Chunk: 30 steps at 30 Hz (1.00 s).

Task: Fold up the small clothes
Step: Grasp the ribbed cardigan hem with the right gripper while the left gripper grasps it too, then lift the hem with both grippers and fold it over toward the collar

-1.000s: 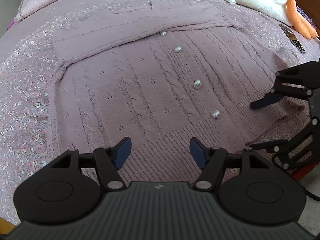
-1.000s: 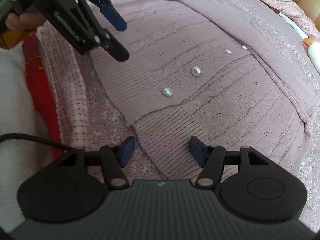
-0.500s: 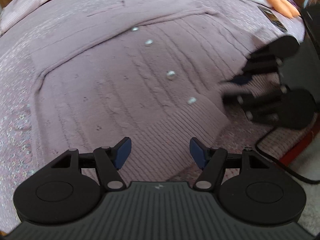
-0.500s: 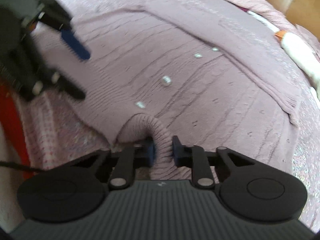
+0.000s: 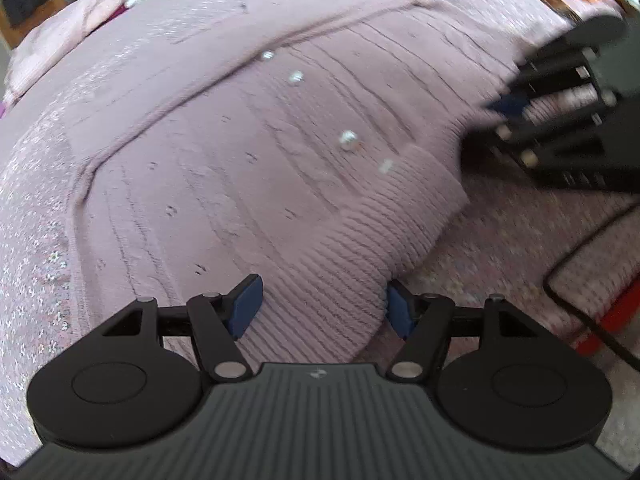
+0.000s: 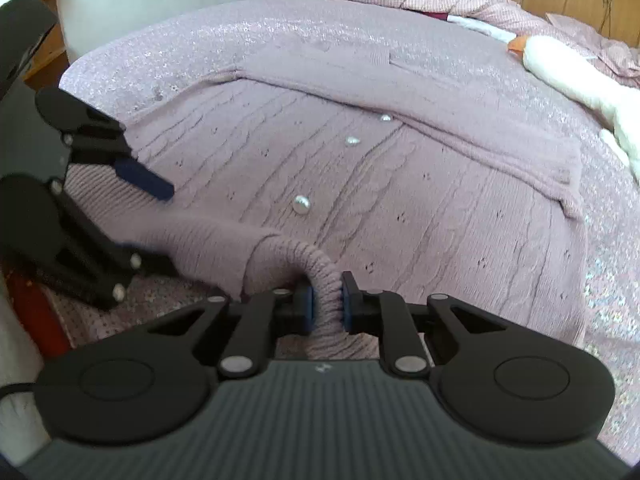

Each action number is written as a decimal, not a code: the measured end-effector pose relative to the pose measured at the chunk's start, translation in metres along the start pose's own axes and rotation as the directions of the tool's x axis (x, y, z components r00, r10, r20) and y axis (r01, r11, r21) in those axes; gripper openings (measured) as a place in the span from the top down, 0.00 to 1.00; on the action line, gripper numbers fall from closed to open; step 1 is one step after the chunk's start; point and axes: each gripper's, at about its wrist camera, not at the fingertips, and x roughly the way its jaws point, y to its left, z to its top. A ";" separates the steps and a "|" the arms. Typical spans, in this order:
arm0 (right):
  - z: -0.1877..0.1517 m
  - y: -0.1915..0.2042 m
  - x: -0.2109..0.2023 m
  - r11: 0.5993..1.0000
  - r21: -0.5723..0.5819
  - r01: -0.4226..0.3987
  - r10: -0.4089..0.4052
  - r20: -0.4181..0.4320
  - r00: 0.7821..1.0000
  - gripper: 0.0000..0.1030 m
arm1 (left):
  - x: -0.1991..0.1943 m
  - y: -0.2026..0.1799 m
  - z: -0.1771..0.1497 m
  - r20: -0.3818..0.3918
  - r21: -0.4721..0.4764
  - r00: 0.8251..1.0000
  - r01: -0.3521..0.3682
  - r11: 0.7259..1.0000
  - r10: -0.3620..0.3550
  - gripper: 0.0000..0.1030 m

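One bed (image 6: 400, 28), covered in a mauve floral spread, fills both wrist views and carries everything else listed here.

One mauve cable-knit cardigan (image 5: 224, 168) lies flat and face-up on the spread, the largest item on it. A sleeve is folded across its upper body. Its ribbed hem runs along the near edge of the bed, at 6 o'clock in both views.

One white plush toy (image 6: 572, 76) with orange parts lies on the spread at 2 o'clock in the right wrist view, well apart from the hem.

One left gripper (image 5: 322, 308), fingers spread wide, sits over the ribbed hem at 6 o'clock in its own view. The hem passes between its blue pads (image 5: 248, 304); whether they touch the knit cannot be told.

One right gripper (image 6: 327, 304), closed tight on a bunched fold of the ribbed hem, with the knit pinched between its fingers and arching up from the bed. Seen from the left wrist it appears blurred at 2 o'clock.

One black cable (image 5: 576, 264) trails over the bed edge at 4 o'clock in the left wrist view.

Four pearl-like buttons run up the cardigan front; the nearest button (image 6: 301, 204) lies just beyond the pinched fold.
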 end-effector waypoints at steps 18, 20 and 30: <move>-0.008 0.003 0.009 0.997 0.080 0.009 -0.006 -0.045 0.999 0.83 | 0.004 -0.008 0.000 0.078 0.020 0.997 0.007 1.000 -0.009 0.75; -0.006 0.002 0.004 0.994 0.103 0.017 -0.016 -0.011 1.000 0.84 | 0.000 -0.007 0.003 0.094 0.015 0.996 0.012 1.000 -0.014 0.82; 0.018 -0.004 -0.017 0.993 0.111 0.036 -0.050 0.129 0.990 0.87 | -0.022 0.016 0.025 0.186 -0.124 0.981 -0.025 0.992 0.048 0.89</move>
